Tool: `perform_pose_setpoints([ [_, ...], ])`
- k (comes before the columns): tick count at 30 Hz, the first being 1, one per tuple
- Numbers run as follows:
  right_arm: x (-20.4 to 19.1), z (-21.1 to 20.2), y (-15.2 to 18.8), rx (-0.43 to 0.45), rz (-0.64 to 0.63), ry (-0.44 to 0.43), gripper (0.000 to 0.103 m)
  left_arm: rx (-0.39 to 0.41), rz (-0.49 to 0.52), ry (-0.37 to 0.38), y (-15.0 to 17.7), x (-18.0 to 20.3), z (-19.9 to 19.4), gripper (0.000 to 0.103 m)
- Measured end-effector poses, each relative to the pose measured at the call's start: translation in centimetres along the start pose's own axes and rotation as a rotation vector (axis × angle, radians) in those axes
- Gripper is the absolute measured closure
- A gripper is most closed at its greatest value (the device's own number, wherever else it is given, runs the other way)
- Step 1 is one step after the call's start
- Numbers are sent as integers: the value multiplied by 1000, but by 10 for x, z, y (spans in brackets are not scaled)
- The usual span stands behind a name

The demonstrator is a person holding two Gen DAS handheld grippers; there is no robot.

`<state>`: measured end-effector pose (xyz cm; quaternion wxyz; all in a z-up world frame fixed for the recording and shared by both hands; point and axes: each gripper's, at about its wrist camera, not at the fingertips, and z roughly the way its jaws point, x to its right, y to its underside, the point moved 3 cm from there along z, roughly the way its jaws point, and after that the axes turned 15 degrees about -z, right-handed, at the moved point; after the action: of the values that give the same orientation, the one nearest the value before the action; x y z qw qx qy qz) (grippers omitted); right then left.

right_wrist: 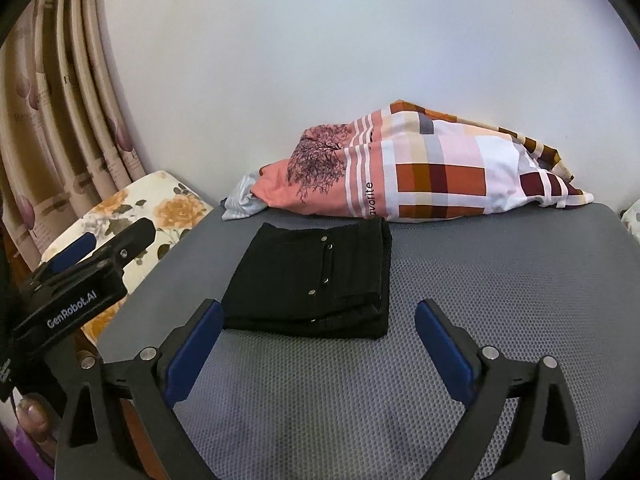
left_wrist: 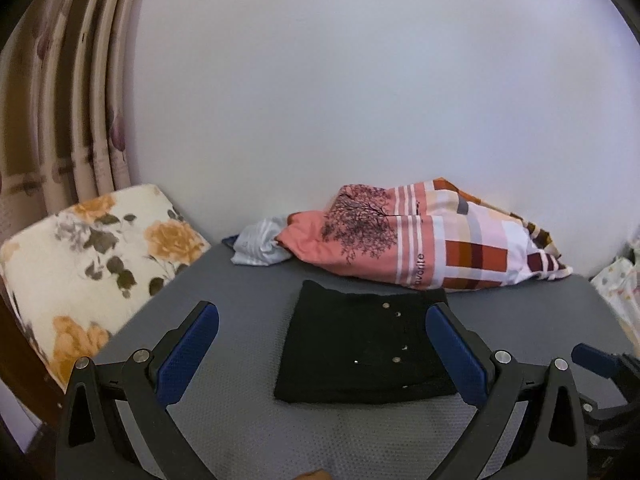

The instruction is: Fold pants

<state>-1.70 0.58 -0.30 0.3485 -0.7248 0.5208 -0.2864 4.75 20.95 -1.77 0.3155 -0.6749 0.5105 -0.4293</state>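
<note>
Left claw (left_wrist: 322, 322) and right claw (right_wrist: 319, 322) spread wide, empty; folded black pants (left_wrist: 362, 346) just ahead on grey tabletop (right_wrist: 500, 272).

Both the left black plastic gripper (left_wrist: 322, 320) and the right one (right_wrist: 319, 320) had blue textured finger pads (left_wrist: 188, 354) and round silver screws (right_wrist: 489, 353). White "GenRobot.AI" lettering (right_wrist: 72, 312) marked the left body.

Soft, even indoor light; strong fisheye bending, dark vignetted corners.
</note>
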Motion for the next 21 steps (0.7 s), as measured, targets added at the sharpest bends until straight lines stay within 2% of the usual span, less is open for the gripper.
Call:
perform_pose_setpoints([
  [21, -5, 1, 2, -8, 2, -7, 6, 4, 27, 28, 1, 5, -2, 0],
])
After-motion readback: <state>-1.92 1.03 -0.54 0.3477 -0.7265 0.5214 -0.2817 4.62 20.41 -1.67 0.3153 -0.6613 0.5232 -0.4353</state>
